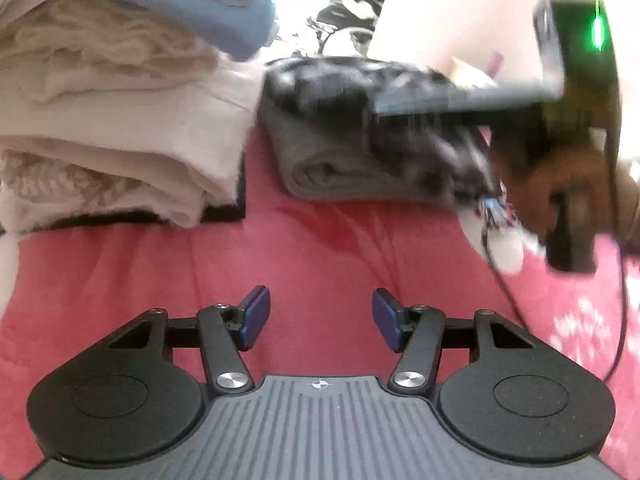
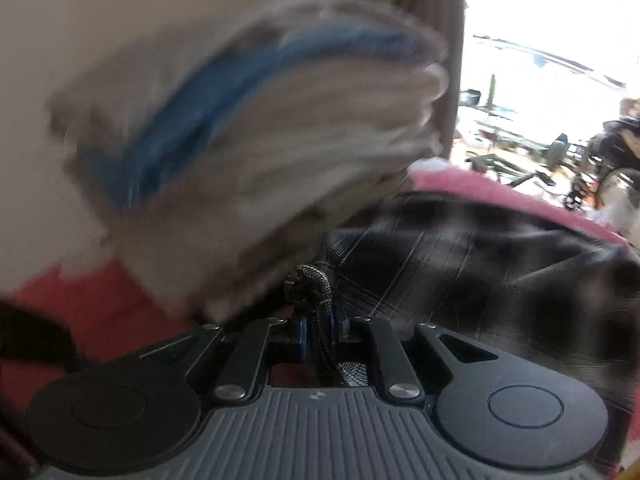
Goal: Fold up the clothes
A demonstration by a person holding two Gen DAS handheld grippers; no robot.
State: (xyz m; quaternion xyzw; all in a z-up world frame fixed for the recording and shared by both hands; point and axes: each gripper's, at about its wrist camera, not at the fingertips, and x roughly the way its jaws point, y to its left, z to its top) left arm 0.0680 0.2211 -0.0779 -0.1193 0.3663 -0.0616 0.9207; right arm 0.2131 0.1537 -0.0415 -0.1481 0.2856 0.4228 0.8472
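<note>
My right gripper (image 2: 316,330) is shut on a bunched edge of a black plaid garment (image 2: 460,256), which spreads off to the right over the pink bedspread (image 2: 472,186). In the left wrist view the same dark plaid garment (image 1: 328,84) lies blurred on top of a folded grey garment (image 1: 332,168). A person's hand (image 1: 560,188) grips the other tool just right of it. My left gripper (image 1: 320,316) hangs open over bare pink bedspread (image 1: 320,248), with nothing between its blue pads and well short of the grey garment.
A tall stack of folded cream and white clothes (image 1: 120,120) with a blue piece (image 1: 224,20) in it stands at the left, close beside the grey garment. A thin black cable (image 1: 516,300) trails over the bedspread at the right. Curtain and bright window lie behind.
</note>
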